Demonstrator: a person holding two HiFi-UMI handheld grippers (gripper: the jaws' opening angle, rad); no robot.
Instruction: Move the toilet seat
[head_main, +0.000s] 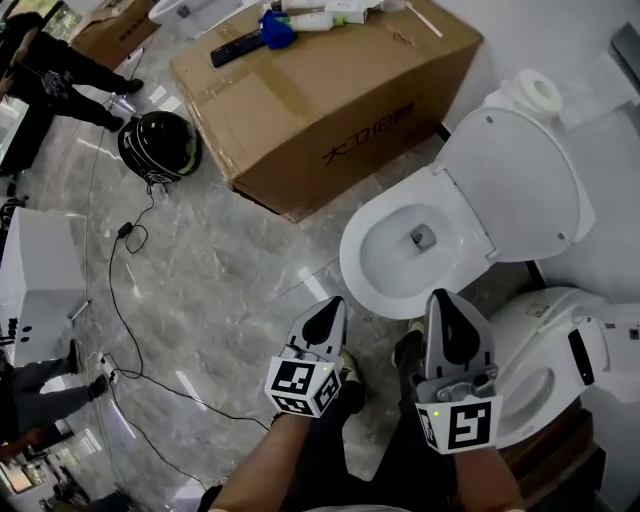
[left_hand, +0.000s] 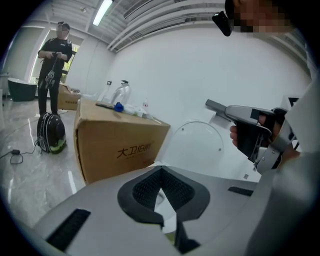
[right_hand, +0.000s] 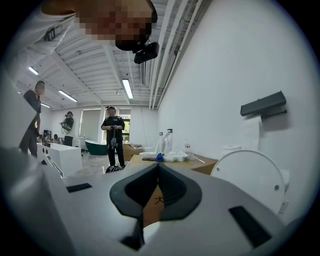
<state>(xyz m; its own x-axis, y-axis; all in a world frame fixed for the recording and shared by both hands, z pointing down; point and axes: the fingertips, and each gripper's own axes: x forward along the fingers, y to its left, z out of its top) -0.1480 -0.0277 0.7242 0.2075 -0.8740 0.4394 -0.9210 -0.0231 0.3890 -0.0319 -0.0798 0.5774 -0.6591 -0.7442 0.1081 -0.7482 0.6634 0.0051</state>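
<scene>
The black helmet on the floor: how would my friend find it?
Look for the big brown cardboard box on the grey marble floor. Beside its left end in the head view sits the shiny black helmet. It is the only round, dark thing there; its neighbour is a thin black cable.

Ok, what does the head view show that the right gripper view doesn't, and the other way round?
Head view only: the inside of the toilet bowl, a floor cable, the left gripper. Right gripper view only: ceiling lights, a green bathtub. Both: the cardboard box and the raised toilet lid.
</scene>
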